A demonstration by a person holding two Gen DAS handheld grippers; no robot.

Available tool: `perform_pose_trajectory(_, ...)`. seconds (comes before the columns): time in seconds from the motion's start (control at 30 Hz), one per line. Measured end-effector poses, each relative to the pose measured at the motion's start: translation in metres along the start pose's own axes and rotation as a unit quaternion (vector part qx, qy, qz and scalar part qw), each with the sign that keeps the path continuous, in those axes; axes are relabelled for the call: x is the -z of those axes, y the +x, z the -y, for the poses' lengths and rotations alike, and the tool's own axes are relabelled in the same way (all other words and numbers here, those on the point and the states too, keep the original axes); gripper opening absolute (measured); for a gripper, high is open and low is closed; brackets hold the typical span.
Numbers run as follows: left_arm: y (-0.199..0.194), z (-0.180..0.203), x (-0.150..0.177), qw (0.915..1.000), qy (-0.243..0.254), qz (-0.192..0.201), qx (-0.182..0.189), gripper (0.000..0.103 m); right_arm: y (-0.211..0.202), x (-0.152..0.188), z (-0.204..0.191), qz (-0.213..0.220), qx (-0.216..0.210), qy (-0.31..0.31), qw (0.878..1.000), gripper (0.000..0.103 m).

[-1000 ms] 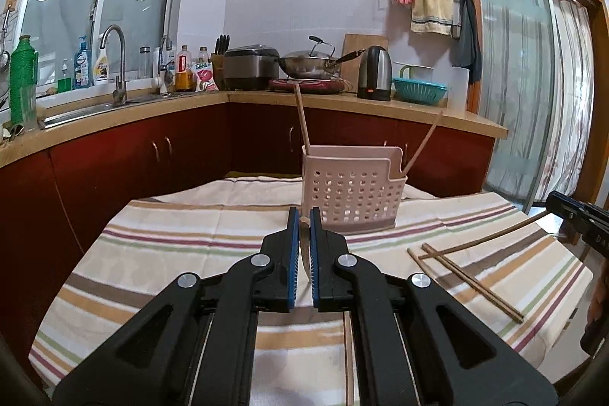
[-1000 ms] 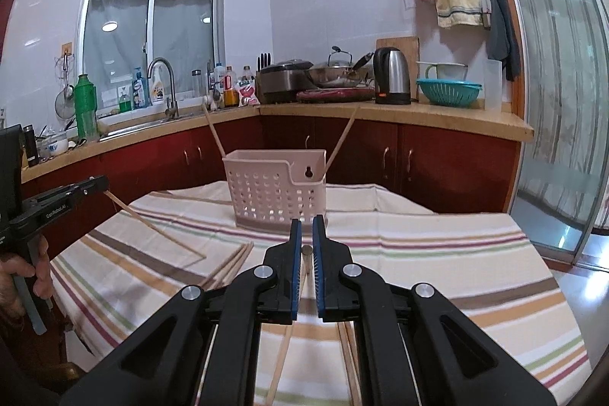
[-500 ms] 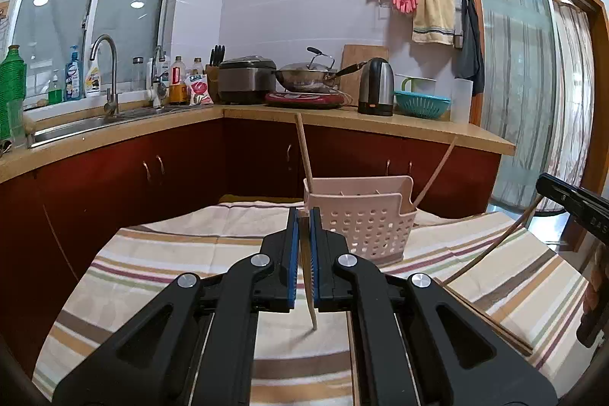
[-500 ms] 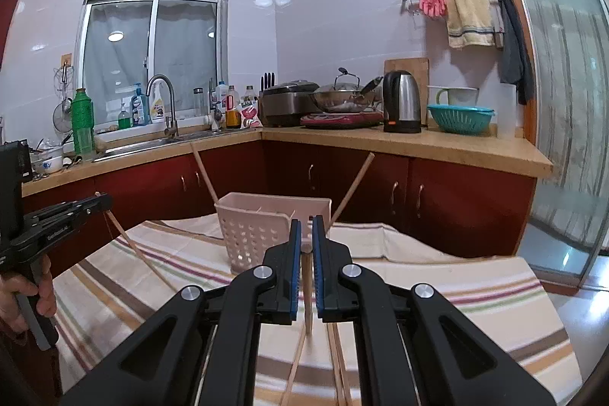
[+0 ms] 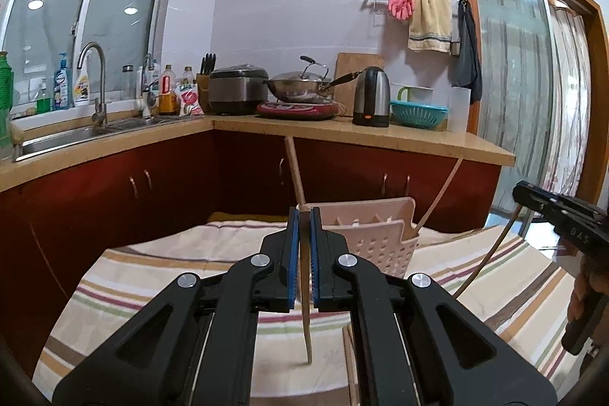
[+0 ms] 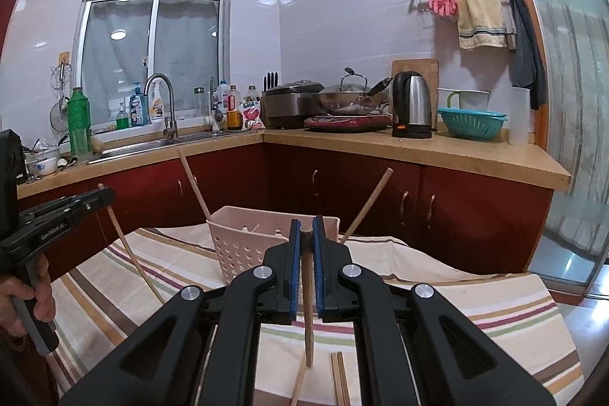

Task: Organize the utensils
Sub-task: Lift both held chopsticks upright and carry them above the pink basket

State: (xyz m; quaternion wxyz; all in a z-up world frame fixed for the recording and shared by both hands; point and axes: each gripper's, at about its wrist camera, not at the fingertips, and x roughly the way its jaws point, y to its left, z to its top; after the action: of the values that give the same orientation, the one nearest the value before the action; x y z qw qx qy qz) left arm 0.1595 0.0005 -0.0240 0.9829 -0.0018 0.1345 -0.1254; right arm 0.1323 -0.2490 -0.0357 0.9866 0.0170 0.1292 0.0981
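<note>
Just before the pink basket (image 5: 375, 238), both claws — left claw (image 5: 302, 234), right claw (image 6: 306, 240) — each pinch one chopstick (image 5: 305, 311) upright, tip down, seemingly for dropping in beside two already standing there.

The left matte-black plastic two-finger gripper (image 5: 302, 255) has blue ribbed pads (image 5: 292, 253) lining its inner finger faces and round silver screws behind them. The right black gripper (image 6: 305, 263) matches; white lettering marks each side. A bare-skinned hand (image 6: 26, 295) wraps the grey handle.

One basket (image 6: 243, 246); perhaps seven chopsticks (image 6: 307, 314).
</note>
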Motion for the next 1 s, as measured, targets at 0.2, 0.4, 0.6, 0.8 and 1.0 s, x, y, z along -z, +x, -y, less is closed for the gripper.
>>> perform_pose_trajectory(0.2, 0.006, 0.004, -0.029, 0.9994, 0.005, 0.025, 0.024, 0.006, 0.005, -0.025, -0.001, 0.024, -0.017, -0.001, 1.0, 0.007)
perform_pose_trajectory(0.4, 0.007, 0.016, -0.073, 0.9961, 0.026, 0.073, 0.042, 0.006, 0.006, -0.063, 0.002, 0.066, -0.032, -0.006, 0.997, 0.007)
perform_pose_trajectory(0.6, 0.007, 0.028, -0.116, 0.9897, 0.046, 0.13, 0.041, 0.006, 0.009, -0.094, 0.005, 0.104, -0.036, -0.015, 0.994, 0.007)
perform_pose_trajectory(0.8, 0.033, 0.033, -0.134, 0.9866, 0.05, 0.154, 0.024, 0.006, 0.034, -0.107, 0.011, 0.114, -0.035, -0.01, 0.993, 0.007)
perform_pose_trajectory(1.0, 0.071, 0.033, -0.12, 0.9886, 0.05, 0.142, 0.007, 0.006, 0.071, -0.095, 0.018, 0.094, -0.038, 0.008, 0.995, 0.007)
